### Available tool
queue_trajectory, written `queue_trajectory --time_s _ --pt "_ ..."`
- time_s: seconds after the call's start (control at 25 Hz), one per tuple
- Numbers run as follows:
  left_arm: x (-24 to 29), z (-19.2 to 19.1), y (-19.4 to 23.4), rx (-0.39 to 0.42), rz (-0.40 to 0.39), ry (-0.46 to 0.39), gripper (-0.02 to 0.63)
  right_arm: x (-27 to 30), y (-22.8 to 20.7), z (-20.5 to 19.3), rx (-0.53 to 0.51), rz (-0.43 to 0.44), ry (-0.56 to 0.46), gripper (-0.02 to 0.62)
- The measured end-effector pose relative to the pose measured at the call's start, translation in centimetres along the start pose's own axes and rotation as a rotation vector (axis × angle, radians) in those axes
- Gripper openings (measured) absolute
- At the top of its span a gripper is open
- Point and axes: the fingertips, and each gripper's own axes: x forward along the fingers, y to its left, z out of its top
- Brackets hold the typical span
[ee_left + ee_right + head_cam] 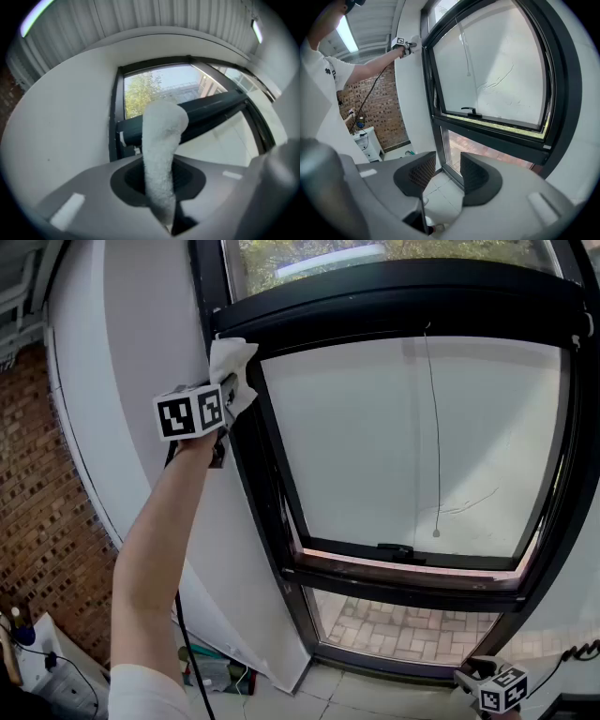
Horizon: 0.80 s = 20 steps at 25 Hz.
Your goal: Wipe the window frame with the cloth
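A white cloth [231, 367] is pressed against the upper left corner of the black window frame [272, 474]. My left gripper [228, 401] is raised there at arm's length and shut on the cloth. In the left gripper view the cloth [161, 154] stands up between the jaws toward the frame's dark top bar [206, 115]. My right gripper [472, 680] hangs low at the bottom right, open and holding nothing. The right gripper view shows its empty fingers [476, 173] over the floor, with the left gripper [407, 46] and cloth far up on the frame [436, 108].
A white wall [141, 352] borders the frame on the left, with a brick wall [42, 521] beyond. A black handle [394, 548] sits on the sash's lower rail. A cable [192, 652] hangs from the left arm. A white cabinet [365, 143] stands on the tiled floor.
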Motion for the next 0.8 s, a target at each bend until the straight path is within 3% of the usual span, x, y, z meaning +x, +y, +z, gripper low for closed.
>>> queue_trajectory --time_s 0.12,0.24,0.52,0.8 --pt "1.5 2.3 3.9 -0.098 0.125 -0.065 0.094 0.0 -0.4 0.9 0.028 -0.015 -0.029 0.164" --pt "3.5 2.8 5.4 -0.099 0.166 -0.06 0.094 0.3 -0.2 1.3 0.044 -0.019 -0.047 0.164" --pt "8.0 3.5 0.9 -0.101 0.1 -0.071 0.094 0.1 -0.7 0.9 0.092 -0.068 -0.061 0.164" --pt "8.8 5.2 -6.0 -0.058 0.027 -0.097 0.094 -0.9 -2.7 -0.1 0.103 -0.112 -0.063 0.164"
